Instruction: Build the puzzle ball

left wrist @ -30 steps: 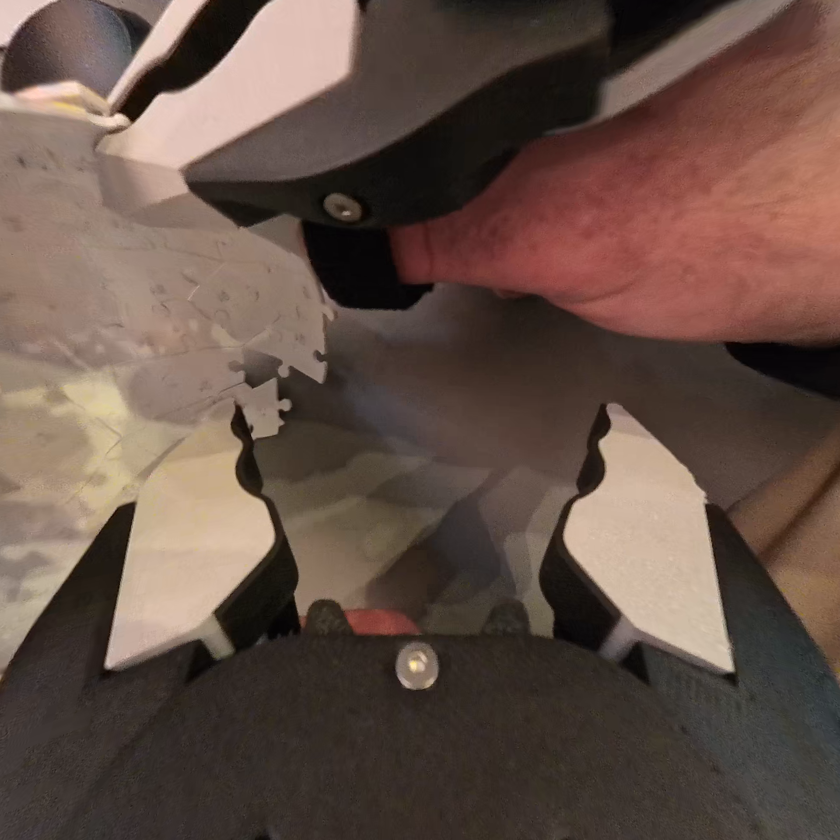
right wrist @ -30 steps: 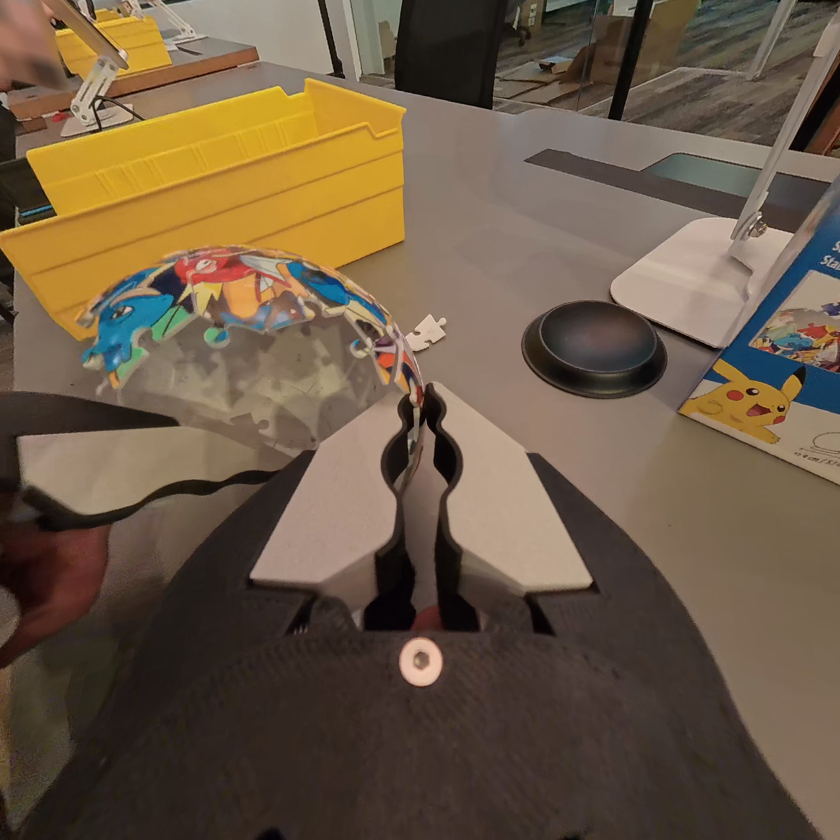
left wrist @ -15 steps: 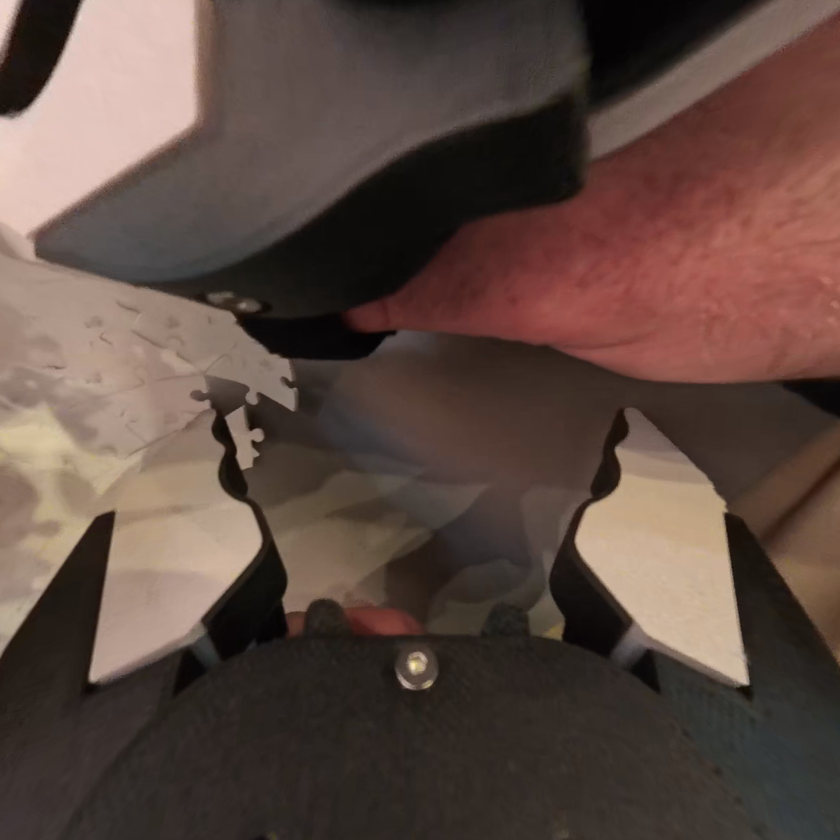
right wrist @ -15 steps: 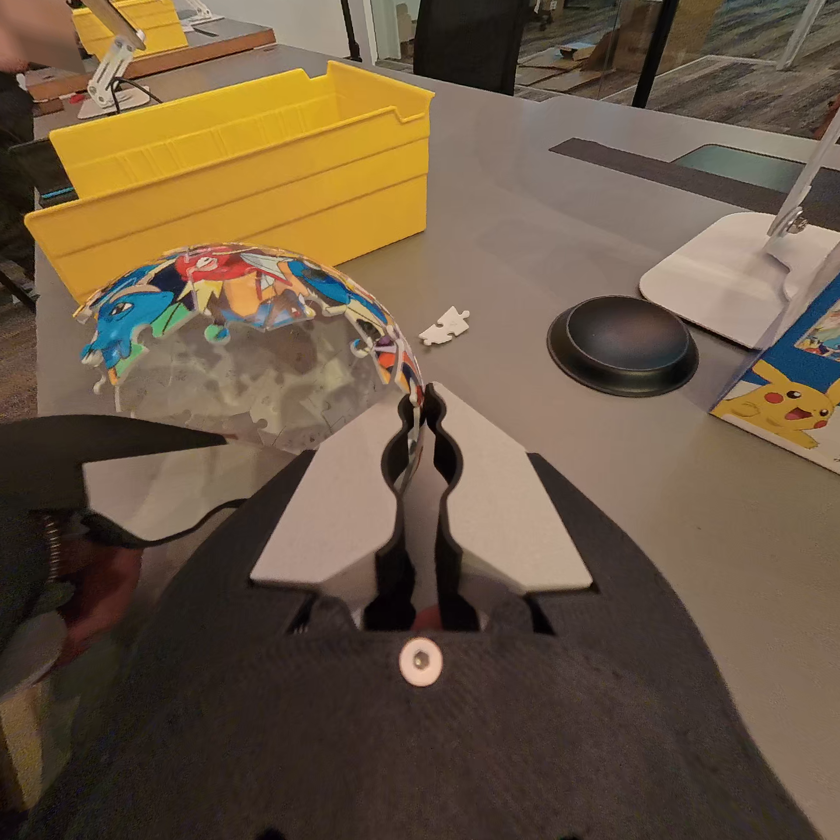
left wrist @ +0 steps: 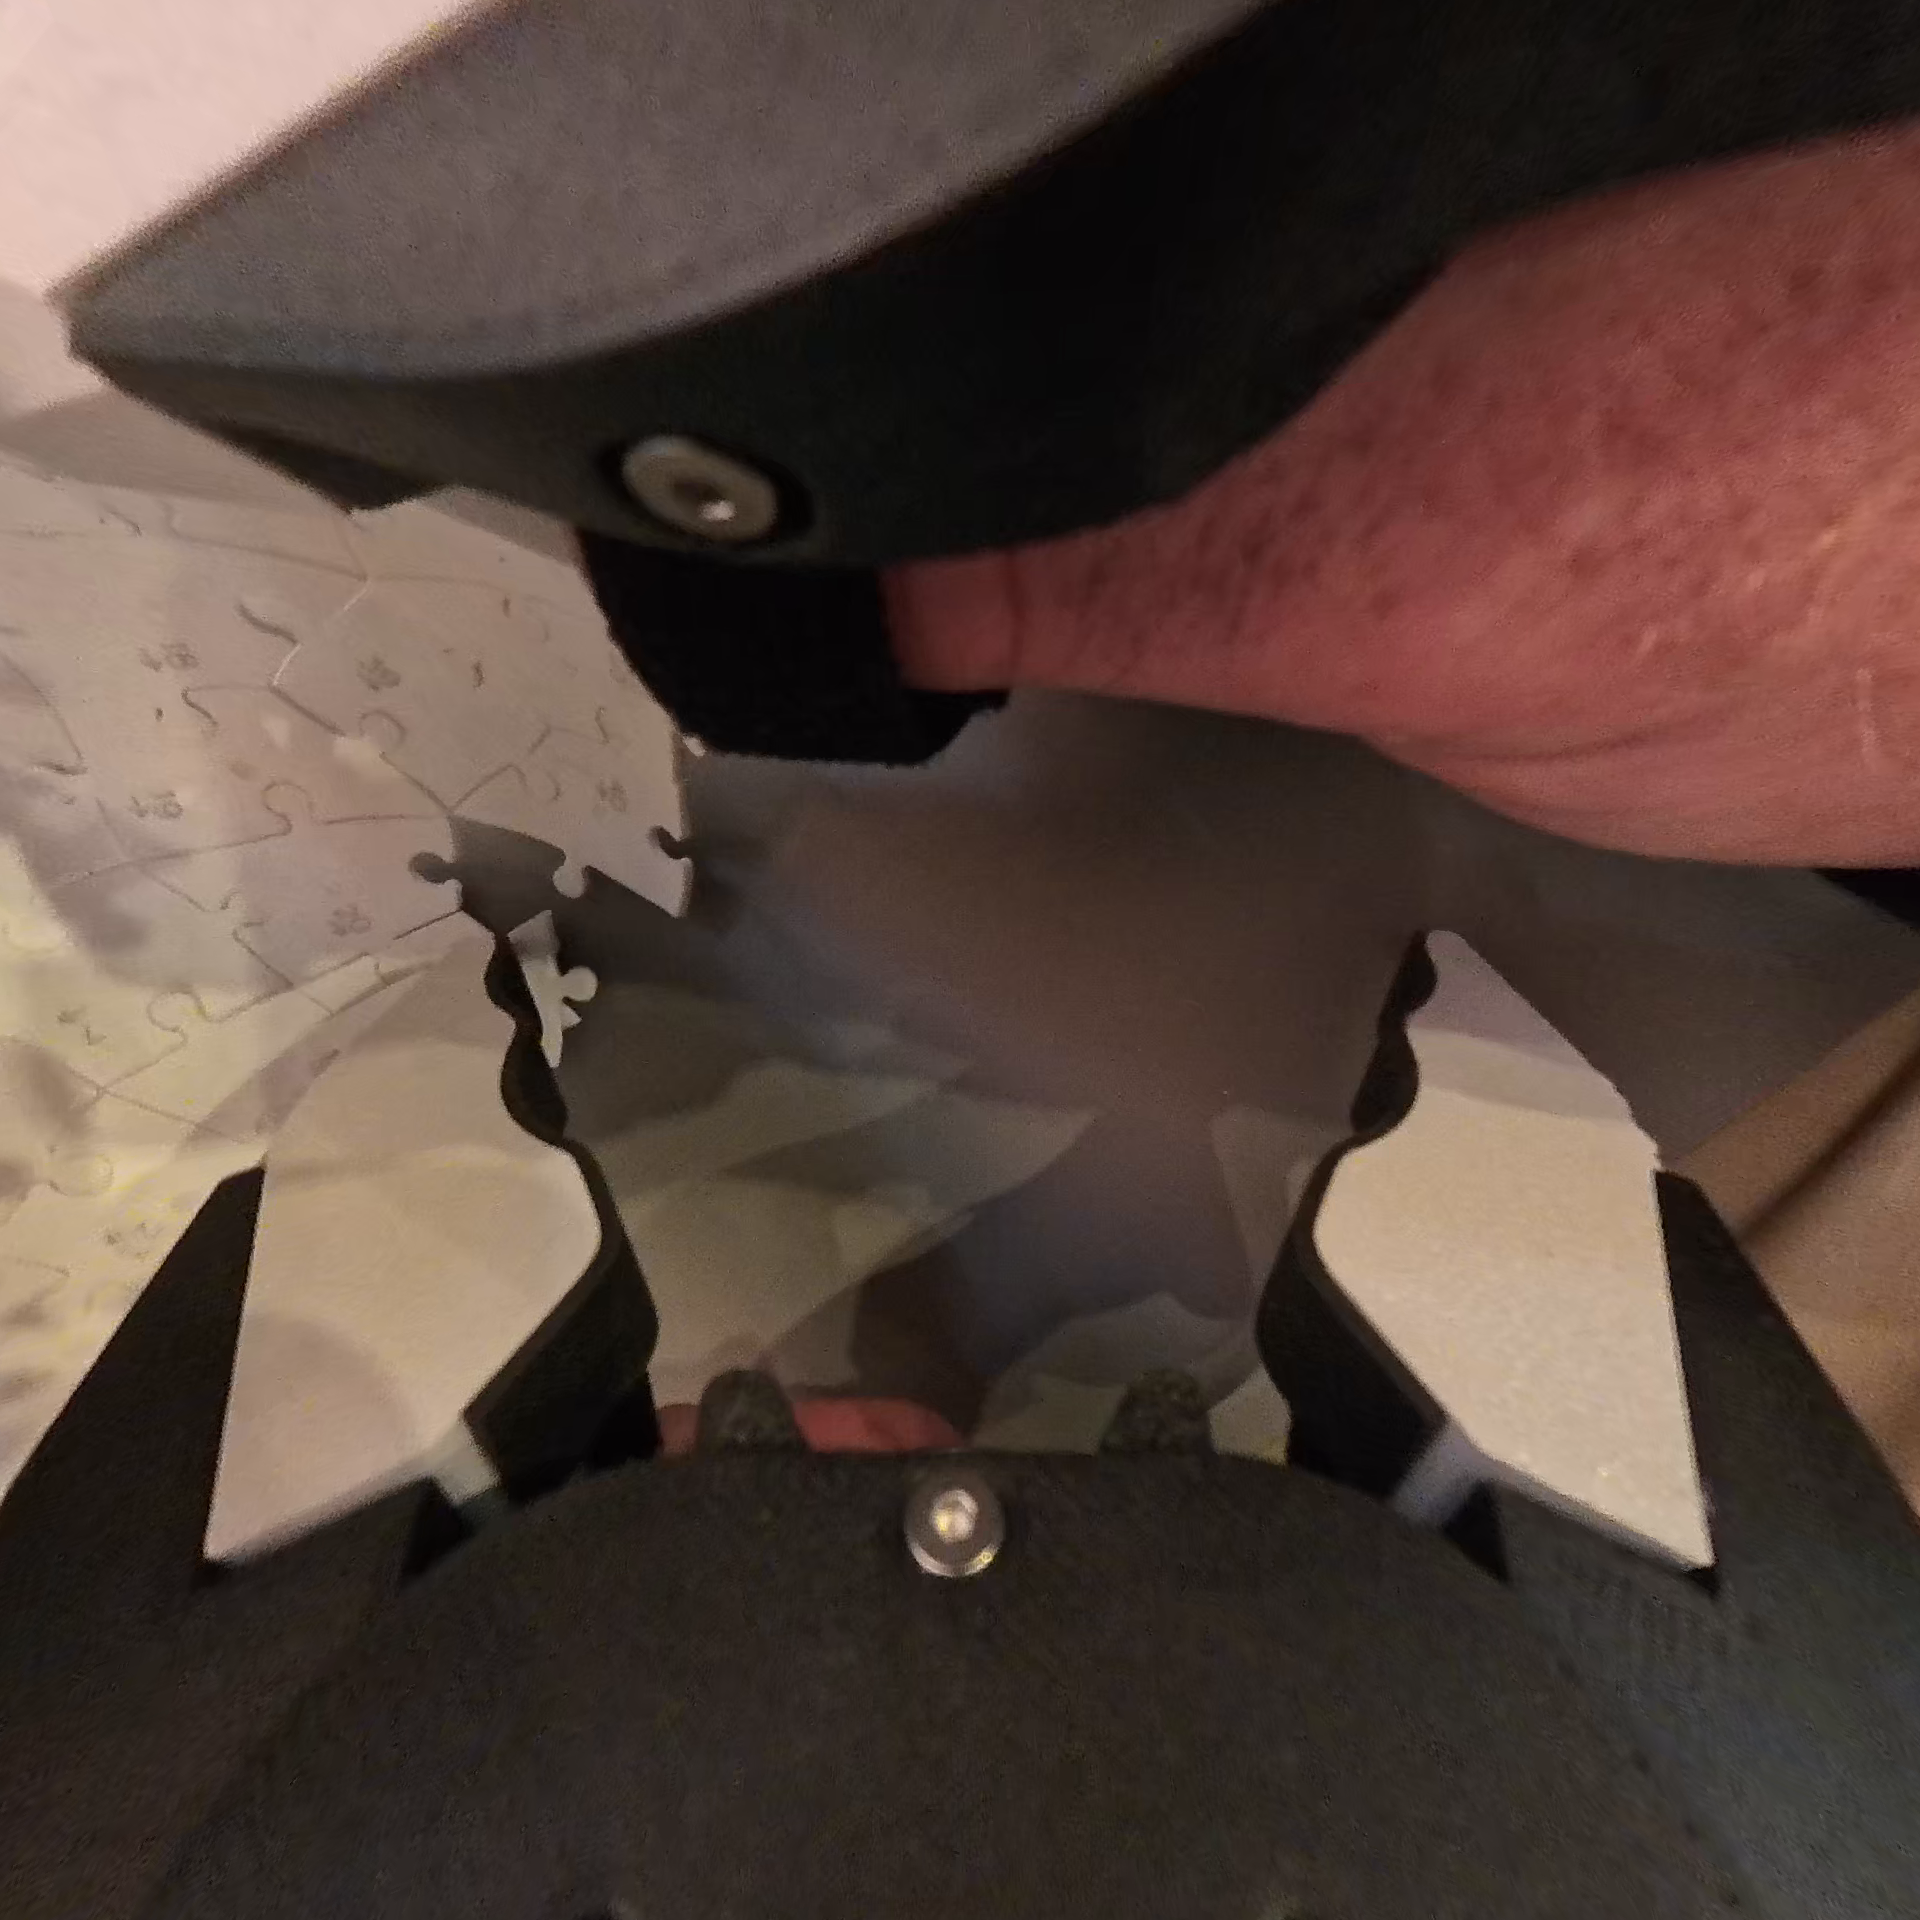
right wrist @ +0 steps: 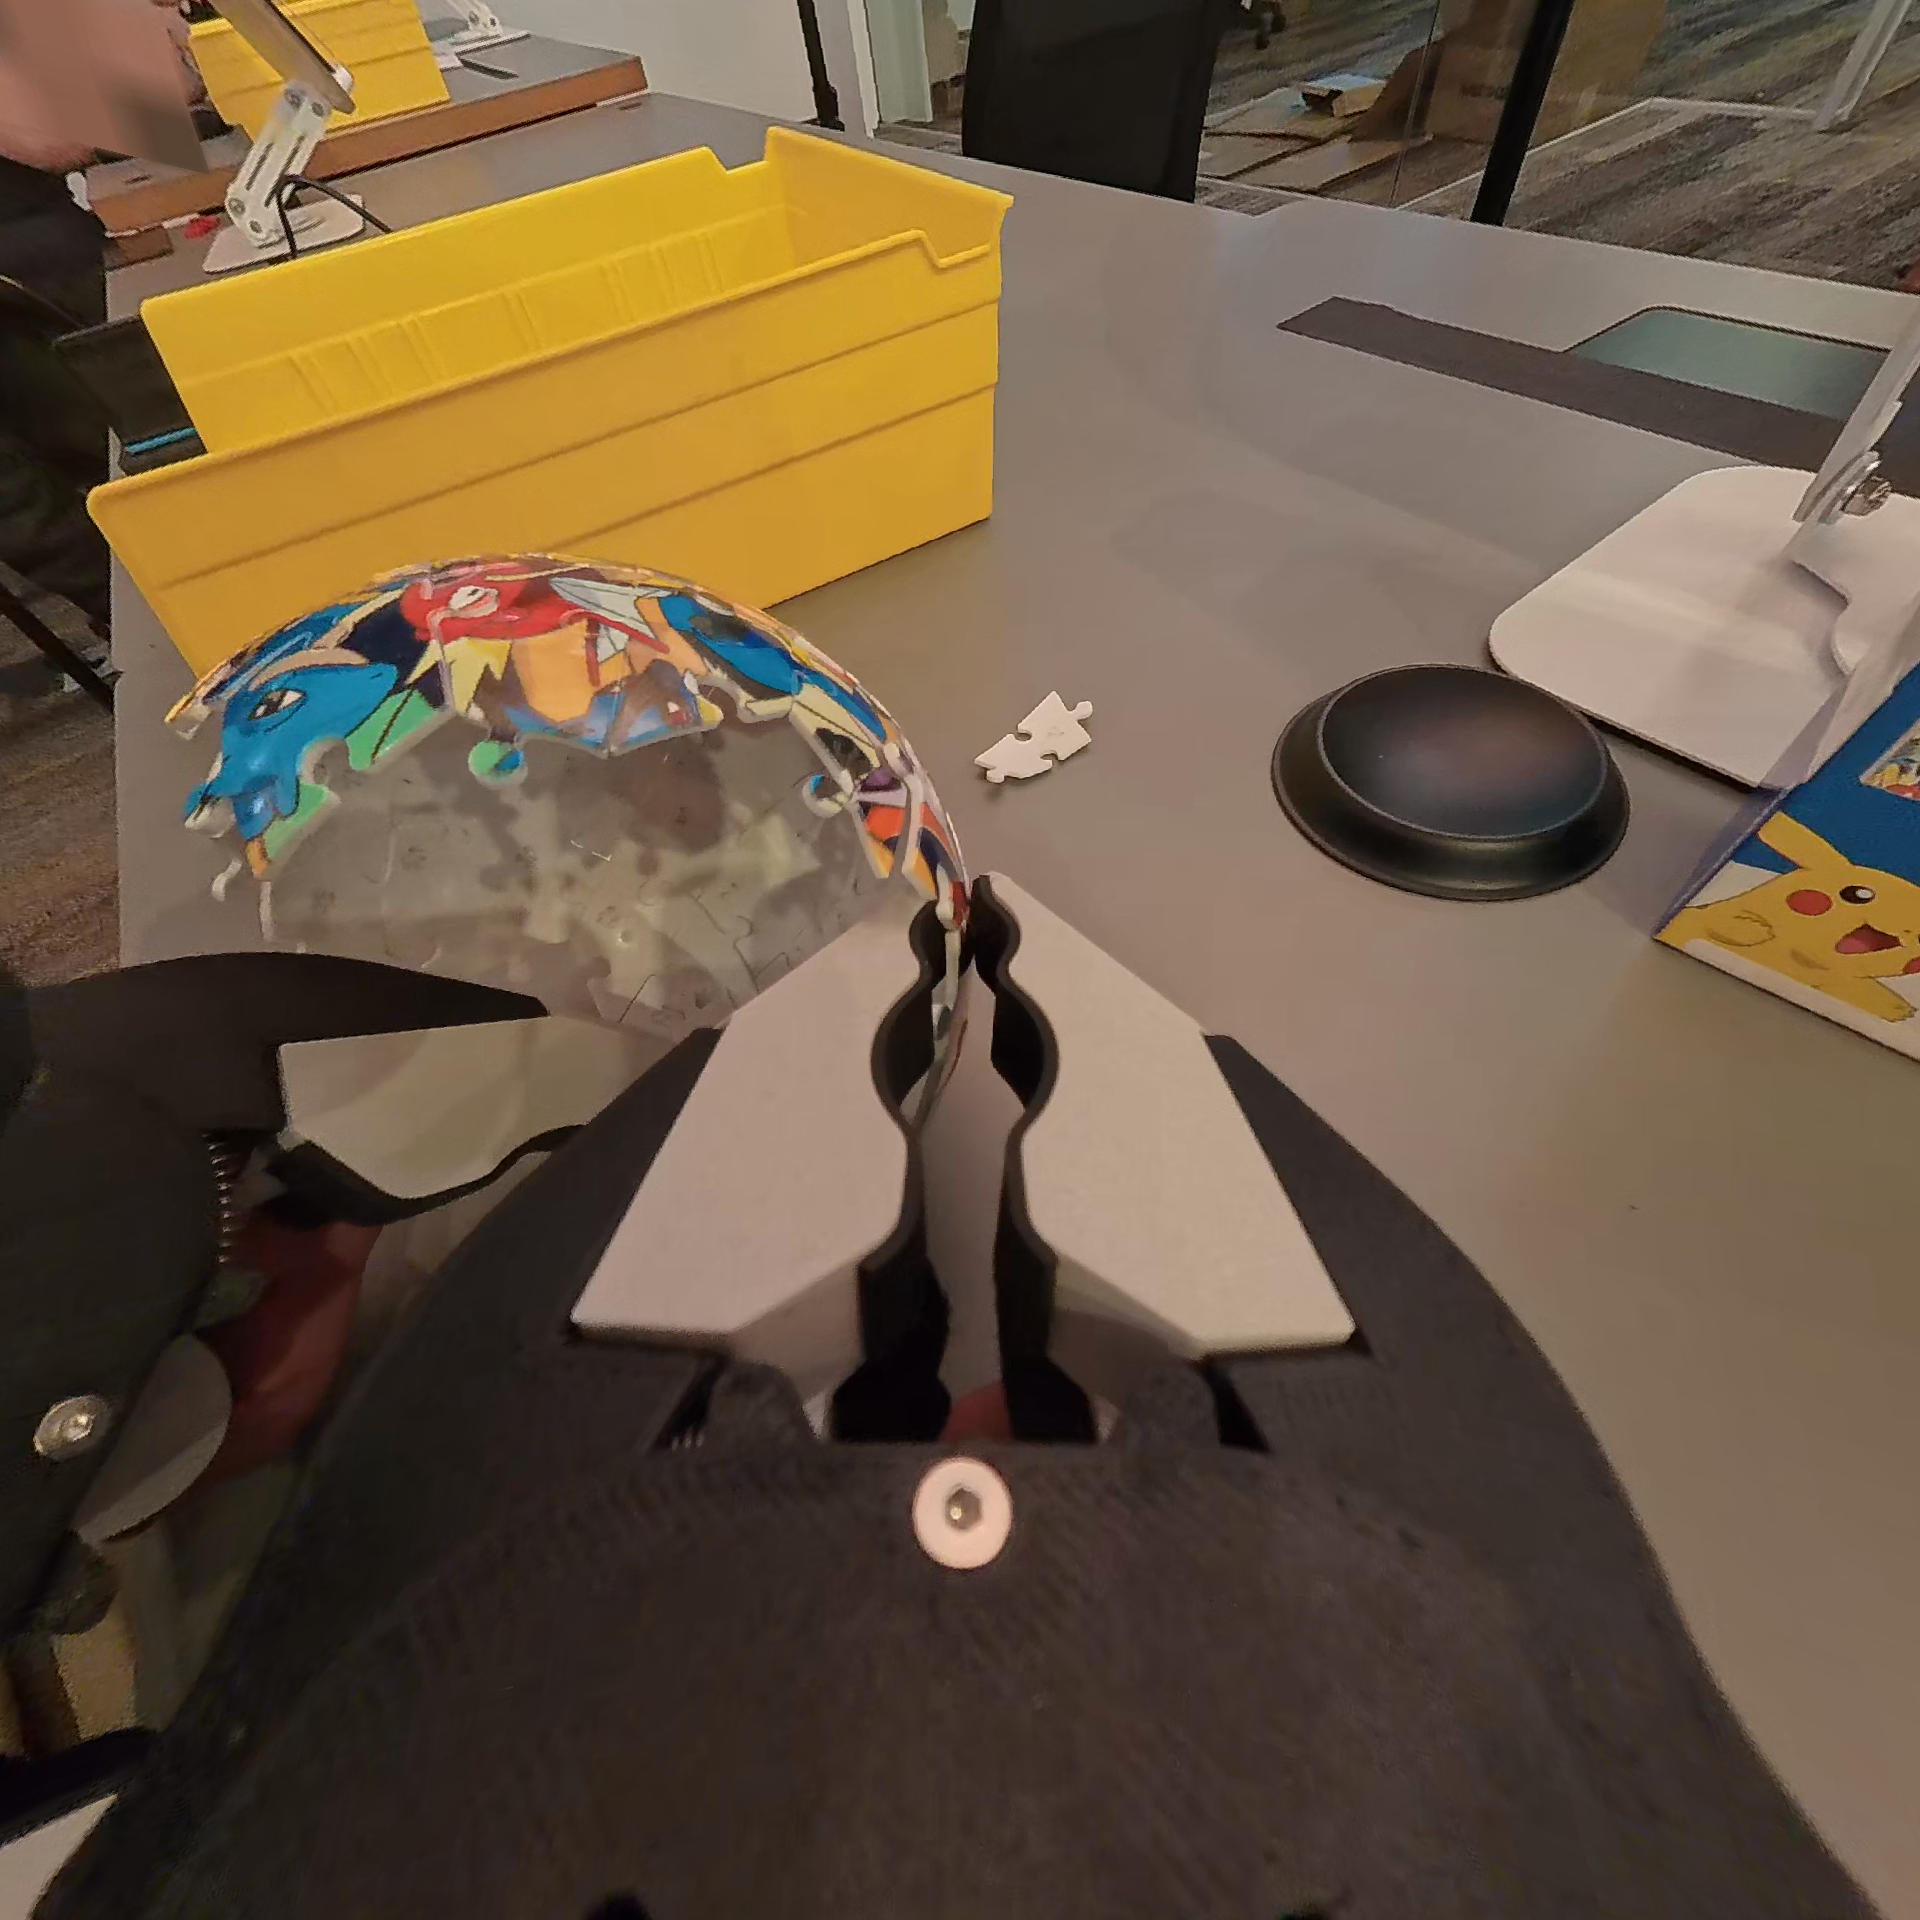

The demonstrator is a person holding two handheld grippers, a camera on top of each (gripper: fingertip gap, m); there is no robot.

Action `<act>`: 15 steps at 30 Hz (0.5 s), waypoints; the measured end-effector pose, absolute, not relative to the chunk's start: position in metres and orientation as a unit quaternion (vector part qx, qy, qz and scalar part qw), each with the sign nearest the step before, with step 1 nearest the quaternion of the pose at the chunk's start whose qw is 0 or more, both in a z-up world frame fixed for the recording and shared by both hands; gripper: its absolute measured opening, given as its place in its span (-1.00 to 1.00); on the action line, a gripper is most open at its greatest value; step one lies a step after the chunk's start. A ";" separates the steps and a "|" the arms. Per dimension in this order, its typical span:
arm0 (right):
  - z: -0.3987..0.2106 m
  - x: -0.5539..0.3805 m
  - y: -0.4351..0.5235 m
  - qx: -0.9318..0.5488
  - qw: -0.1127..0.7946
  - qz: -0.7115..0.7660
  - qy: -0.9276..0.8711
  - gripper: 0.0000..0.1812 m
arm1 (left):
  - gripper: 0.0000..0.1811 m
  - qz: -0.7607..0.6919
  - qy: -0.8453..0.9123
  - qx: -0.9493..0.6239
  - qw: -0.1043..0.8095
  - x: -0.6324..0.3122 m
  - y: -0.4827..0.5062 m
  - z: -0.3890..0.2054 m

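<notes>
**Right gripper pinching dome edge, left gripper waiting open underneath**

The right gripper is clenching on the rim of the half-built puzzle ball, fingers nearly together with the thin coloured shell sandwiched between them. It is gripping at the lower right edge, probably so the dome is staying lifted and tilted with its hollow side turned toward the holder, leaving the unfinished edge reachable.

The ball is sitting as a partial dome at the near left of the grey table, just in front of the yellow bin. Whether its far edge is touching the table is hard to tell. The printed side is facing up and out; the pale inside is showing in both views.

The left gripper is standing wide open, holding nothing, and is pointing into the hollow from below. Its left finger is lying right by the jagged rim of the shell, touching or not is unclear. Likely it is getting ready to brace the rim or take over the hold. A hand is wrapping the right gripper's handle above it.

One loose white piece is lying face down on the table, just right of the dome, well apart from both grippers; it looks like the next one to fit. A black round stand and the puzzle box are sitting farther right, unused so far.
</notes>
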State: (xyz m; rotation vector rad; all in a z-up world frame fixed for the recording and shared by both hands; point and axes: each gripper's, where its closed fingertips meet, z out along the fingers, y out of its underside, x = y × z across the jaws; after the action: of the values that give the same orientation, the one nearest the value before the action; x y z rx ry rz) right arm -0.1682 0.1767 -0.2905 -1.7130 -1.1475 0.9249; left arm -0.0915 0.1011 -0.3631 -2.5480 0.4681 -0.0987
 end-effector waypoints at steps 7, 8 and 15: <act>-0.292 -0.167 0.177 -0.688 0.423 0.369 -0.459 -0.99 | 0.54 -0.047 0.211 -0.937 0.274 -0.084 0.098 -0.361; -0.292 -0.167 0.178 -0.689 0.422 0.370 -0.459 -0.99 | 0.47 -0.057 0.218 -0.935 0.274 -0.081 0.097 -0.360; -0.294 -0.166 0.179 -0.692 0.418 0.369 -0.459 -0.99 | 0.29 -0.067 0.250 -0.924 0.280 -0.081 0.091 -0.358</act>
State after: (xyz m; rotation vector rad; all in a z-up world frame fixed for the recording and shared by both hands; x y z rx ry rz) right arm -0.1660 0.1785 -0.2936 -1.7357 -1.1524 0.9256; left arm -0.0806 0.0907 -0.3580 -2.4792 0.6708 -0.1805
